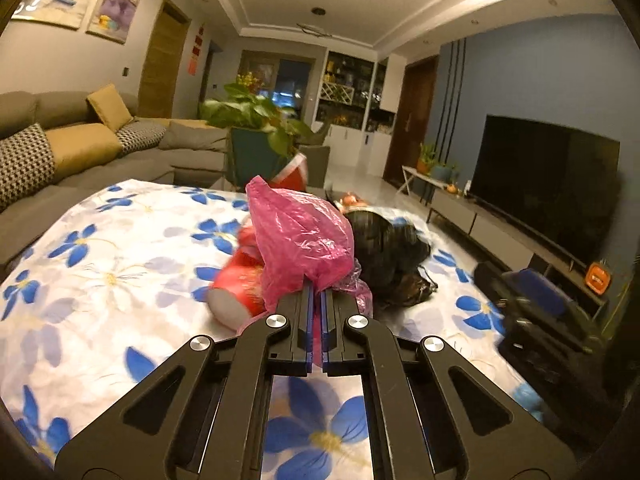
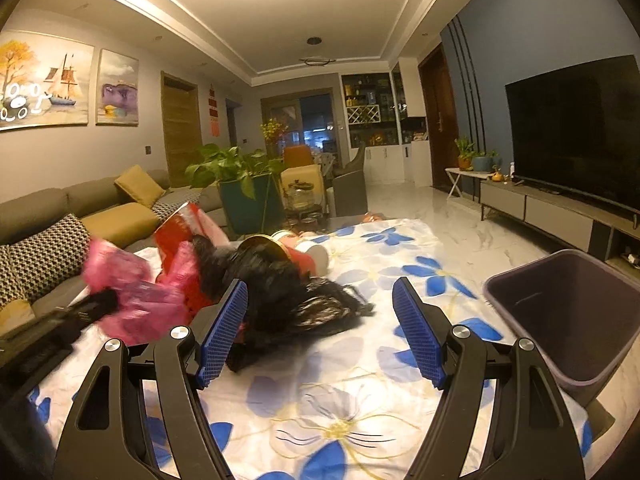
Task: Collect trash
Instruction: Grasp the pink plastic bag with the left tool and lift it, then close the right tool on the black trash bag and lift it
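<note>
My left gripper (image 1: 318, 294) is shut on a crumpled pink plastic bag (image 1: 300, 236), held just above the flowered tablecloth (image 1: 100, 280). A red paper cup (image 1: 236, 284) lies on its side behind the bag, and a black plastic bag (image 1: 392, 256) lies to its right. In the right wrist view my right gripper (image 2: 320, 284) stands open with nothing between its blue pads (image 2: 224, 332). Its left finger is at the near edge of the black bag (image 2: 280, 288). The pink bag (image 2: 132, 292) appears blurred at the left. A dark trash bin (image 2: 568, 312) stands at the table's right edge.
A second red cup (image 2: 312, 256) with a gold rim and a red packet (image 2: 180, 236) lie behind the black bag. A sofa (image 2: 60, 220) runs along the left, a potted plant (image 2: 240, 176) stands beyond the table, and a TV (image 2: 576, 128) with its cabinet is on the right.
</note>
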Demonstrator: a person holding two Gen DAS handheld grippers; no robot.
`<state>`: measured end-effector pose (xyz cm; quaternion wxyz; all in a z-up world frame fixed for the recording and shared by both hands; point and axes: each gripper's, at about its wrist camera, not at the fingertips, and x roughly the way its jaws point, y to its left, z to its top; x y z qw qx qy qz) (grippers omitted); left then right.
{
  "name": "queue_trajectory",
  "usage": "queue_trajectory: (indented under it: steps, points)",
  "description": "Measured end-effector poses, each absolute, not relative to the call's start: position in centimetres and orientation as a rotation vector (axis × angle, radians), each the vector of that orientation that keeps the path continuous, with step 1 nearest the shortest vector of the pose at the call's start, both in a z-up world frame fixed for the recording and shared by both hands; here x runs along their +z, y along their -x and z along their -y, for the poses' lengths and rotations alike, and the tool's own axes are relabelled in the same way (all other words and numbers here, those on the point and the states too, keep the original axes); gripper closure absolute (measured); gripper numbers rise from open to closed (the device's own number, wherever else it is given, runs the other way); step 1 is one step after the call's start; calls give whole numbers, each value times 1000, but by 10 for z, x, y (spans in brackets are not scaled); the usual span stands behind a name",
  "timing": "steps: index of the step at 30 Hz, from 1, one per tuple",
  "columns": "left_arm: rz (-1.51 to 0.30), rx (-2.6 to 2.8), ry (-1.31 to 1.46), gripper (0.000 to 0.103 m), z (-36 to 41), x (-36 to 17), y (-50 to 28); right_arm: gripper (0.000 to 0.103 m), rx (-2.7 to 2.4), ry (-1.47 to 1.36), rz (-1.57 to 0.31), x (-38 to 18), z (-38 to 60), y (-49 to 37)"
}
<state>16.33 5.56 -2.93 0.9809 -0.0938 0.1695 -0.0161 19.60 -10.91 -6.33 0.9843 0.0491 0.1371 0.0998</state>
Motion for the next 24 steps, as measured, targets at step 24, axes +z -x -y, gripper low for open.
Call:
queue_trajectory:
  steps: [24]
  points:
    - [-306,141,254,101,-123,-23,-126,35,361,-67,-476,-106,28,-198]
